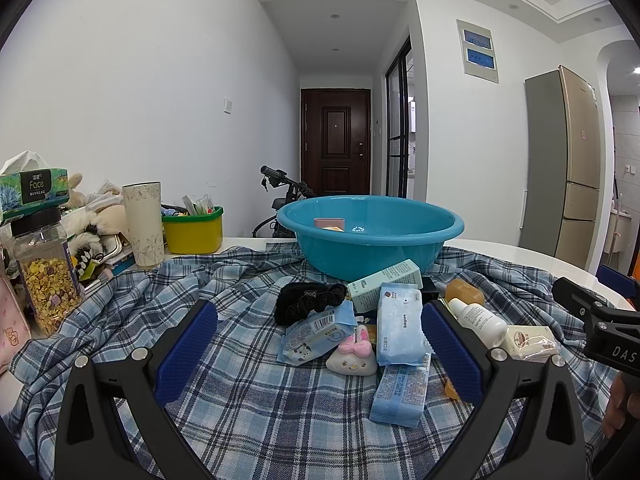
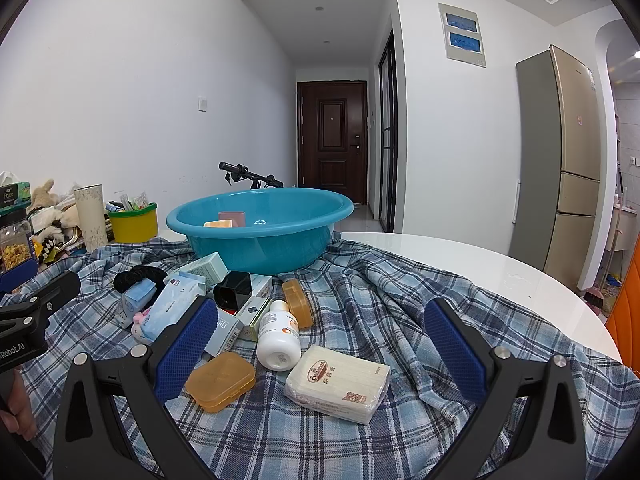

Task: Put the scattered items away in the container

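Each hand-held gripper is showing black frames, silver screws and blue textured pads; white lettering, partly cut off, is marking the sides.

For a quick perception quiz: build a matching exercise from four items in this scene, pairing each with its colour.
Things:
1. basin
2. scrunchie
3. pill case
4. small bin

Colours:
A. black
B. translucent orange
C. yellow with a green rim
D. teal blue

Pairs: 1-D, 2-A, 3-B, 4-C
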Demonstrator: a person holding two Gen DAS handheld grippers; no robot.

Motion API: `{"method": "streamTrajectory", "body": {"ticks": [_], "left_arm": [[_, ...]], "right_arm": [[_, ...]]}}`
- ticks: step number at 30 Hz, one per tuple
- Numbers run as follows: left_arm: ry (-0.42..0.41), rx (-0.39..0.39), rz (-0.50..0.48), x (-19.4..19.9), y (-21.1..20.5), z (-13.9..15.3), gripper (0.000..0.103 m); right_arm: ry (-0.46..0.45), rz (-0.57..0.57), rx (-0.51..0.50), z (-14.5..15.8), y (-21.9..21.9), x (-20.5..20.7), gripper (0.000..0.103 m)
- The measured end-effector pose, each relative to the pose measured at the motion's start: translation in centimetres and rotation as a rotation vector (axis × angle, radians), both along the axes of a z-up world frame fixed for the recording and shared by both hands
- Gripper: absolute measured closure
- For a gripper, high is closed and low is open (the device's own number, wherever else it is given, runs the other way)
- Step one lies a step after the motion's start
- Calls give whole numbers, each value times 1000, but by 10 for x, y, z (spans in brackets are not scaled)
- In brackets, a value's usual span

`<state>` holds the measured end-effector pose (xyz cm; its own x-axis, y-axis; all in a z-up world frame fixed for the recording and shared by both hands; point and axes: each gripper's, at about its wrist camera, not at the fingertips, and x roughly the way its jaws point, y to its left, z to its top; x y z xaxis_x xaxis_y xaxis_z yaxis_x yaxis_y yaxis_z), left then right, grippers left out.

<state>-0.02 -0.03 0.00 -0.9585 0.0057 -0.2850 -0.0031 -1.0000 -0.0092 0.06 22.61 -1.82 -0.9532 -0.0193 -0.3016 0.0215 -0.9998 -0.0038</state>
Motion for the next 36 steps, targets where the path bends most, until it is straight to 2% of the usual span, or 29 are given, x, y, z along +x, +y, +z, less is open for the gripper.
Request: {"method": "streamTrajectory", "body": {"ticks": [17, 22, 29, 36], "left_arm": [[0, 0, 0, 0, 0, 0, 0], [4, -2, 41, 2, -2, -1, 0], [3, -3, 12, 3, -2, -1, 0], [-12, -74, -34, 5, 17, -1, 0]], "right_arm": [[-1, 0, 0, 0, 0, 0, 0], [-2, -6, 0, 0, 0, -1, 0], [3, -19, 3, 0, 1, 1, 0], [-15, -23, 5, 0, 2, 1, 0]]}}
